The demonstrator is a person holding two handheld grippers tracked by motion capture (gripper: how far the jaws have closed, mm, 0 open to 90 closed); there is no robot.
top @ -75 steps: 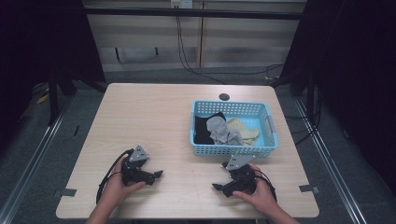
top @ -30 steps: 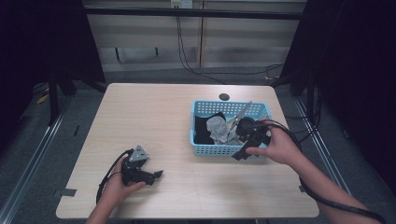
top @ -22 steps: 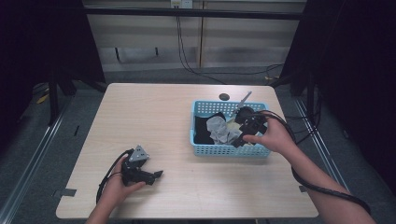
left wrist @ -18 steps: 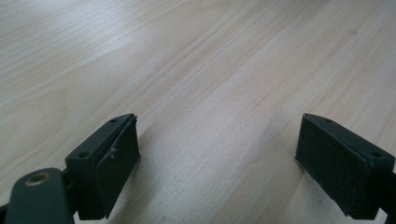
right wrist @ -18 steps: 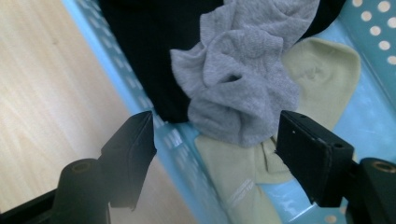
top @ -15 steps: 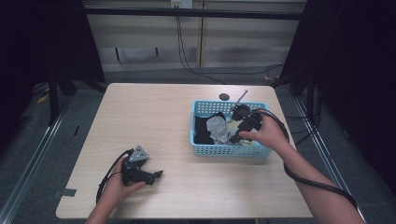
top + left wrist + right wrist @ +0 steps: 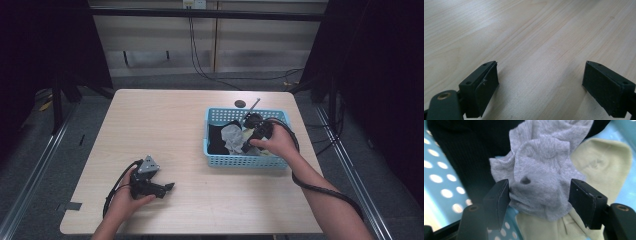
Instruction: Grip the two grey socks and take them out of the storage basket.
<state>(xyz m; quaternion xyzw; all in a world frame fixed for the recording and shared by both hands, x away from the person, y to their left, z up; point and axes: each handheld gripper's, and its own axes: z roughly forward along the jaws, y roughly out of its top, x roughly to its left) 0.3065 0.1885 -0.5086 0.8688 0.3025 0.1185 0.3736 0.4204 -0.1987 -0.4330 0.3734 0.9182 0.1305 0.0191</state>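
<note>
Straddling the soft, light grey sock [image 7: 541, 182] at frame centre, the right tool [image 7: 540, 195] stands apart; pinching the bunched fold should hold.

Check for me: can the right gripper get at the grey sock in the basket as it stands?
Probably yes. The right gripper is open inside the basket, its jaws either side of the grey sock, which lies on top of the other socks with nothing over it.

grey sock [image 7: 544, 172] | crumpled | in blue basket [image 7: 250, 161] | atop black and cream socks
</note>
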